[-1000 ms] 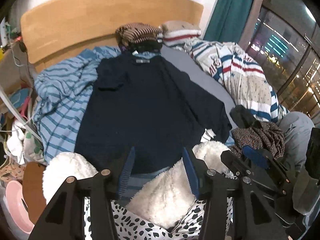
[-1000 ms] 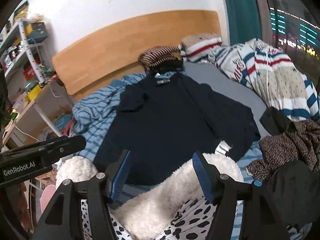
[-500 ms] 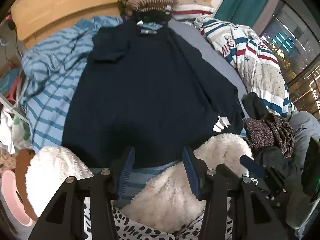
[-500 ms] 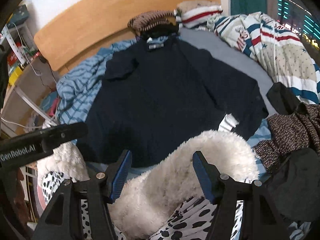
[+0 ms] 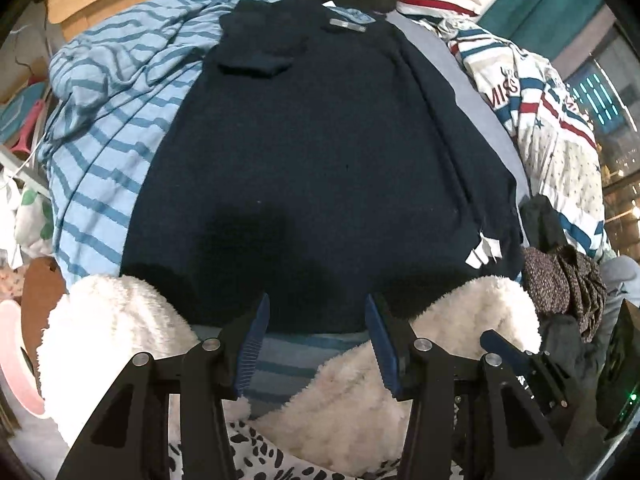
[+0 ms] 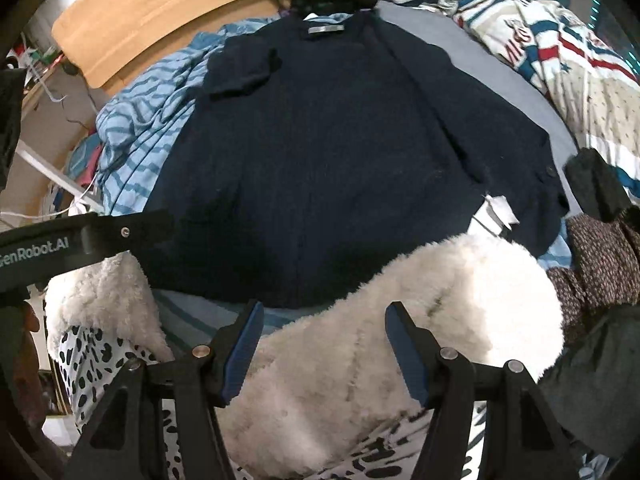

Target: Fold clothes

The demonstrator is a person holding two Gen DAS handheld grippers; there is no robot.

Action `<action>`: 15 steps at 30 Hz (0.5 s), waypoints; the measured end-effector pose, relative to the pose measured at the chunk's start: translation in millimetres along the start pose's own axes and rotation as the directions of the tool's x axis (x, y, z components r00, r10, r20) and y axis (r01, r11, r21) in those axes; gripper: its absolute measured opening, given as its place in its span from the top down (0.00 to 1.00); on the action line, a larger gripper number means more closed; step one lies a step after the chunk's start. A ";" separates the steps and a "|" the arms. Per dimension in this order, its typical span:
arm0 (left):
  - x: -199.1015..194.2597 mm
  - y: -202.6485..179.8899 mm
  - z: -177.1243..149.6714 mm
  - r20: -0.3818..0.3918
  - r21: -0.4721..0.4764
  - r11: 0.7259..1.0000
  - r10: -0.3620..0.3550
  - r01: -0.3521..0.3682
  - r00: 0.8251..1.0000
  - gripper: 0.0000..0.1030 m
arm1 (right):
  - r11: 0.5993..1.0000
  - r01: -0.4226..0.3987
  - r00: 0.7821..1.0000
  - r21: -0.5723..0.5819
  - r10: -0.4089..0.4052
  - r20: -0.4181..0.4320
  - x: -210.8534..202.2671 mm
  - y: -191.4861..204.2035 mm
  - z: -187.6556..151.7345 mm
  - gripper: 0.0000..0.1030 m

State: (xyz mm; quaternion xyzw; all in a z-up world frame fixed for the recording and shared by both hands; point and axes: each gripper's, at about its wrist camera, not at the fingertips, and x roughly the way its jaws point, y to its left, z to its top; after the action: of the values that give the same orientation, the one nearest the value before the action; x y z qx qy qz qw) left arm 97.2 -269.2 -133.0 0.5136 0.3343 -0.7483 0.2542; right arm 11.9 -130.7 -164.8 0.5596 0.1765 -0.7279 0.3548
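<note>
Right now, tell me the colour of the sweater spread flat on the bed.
Dark navy blue sweater, plain; clearest in the right wrist view.

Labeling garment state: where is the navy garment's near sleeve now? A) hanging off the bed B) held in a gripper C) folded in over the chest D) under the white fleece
C: in the left wrist view the navy garment lies flat with one sleeve folded in over its chest.
</note>
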 end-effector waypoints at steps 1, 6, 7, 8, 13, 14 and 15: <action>-1.8 0.4 -0.7 0.004 -0.002 1.000 0.002 -0.002 1.000 0.51 | 1.000 -0.006 1.000 -0.008 0.006 0.002 -0.1 2.5 0.8 0.35; -11.2 -3.8 -4.8 0.022 0.017 1.000 0.013 -0.014 1.000 0.51 | 0.999 -0.030 0.999 -0.025 0.031 0.022 -6.9 8.7 -2.4 0.35; -13.4 -5.5 -5.7 0.027 0.023 1.000 0.015 -0.016 1.000 0.51 | 0.999 -0.035 0.999 -0.024 0.035 0.026 -9.0 7.4 -4.3 0.35; -16.9 -8.2 -7.2 0.035 0.031 0.999 0.018 -0.019 0.999 0.51 | 0.999 -0.038 0.999 -0.022 0.039 0.029 -11.1 5.3 -5.7 0.35; -32.7 -16.7 -17.2 0.054 0.069 0.998 0.011 -0.015 0.998 0.51 | 0.999 -0.043 0.997 0.001 0.042 0.059 -25.0 -4.7 -18.4 0.35; -36.2 -16.1 -19.2 0.056 0.066 0.998 0.003 -0.006 0.998 0.51 | 0.999 -0.042 0.997 0.009 0.041 0.067 -28.3 -7.1 -20.7 0.35; -40.9 -14.5 -20.7 0.066 0.055 0.998 0.008 -0.012 0.998 0.51 | 0.999 -0.040 0.996 0.016 0.039 0.078 -32.3 -9.3 -22.0 0.35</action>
State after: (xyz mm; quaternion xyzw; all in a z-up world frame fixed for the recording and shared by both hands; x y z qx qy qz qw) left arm 113.1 -242.5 -96.3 0.4972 0.3024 -0.7724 0.2544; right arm 24.4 -99.6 -142.6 0.5375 0.1449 -0.7434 0.3707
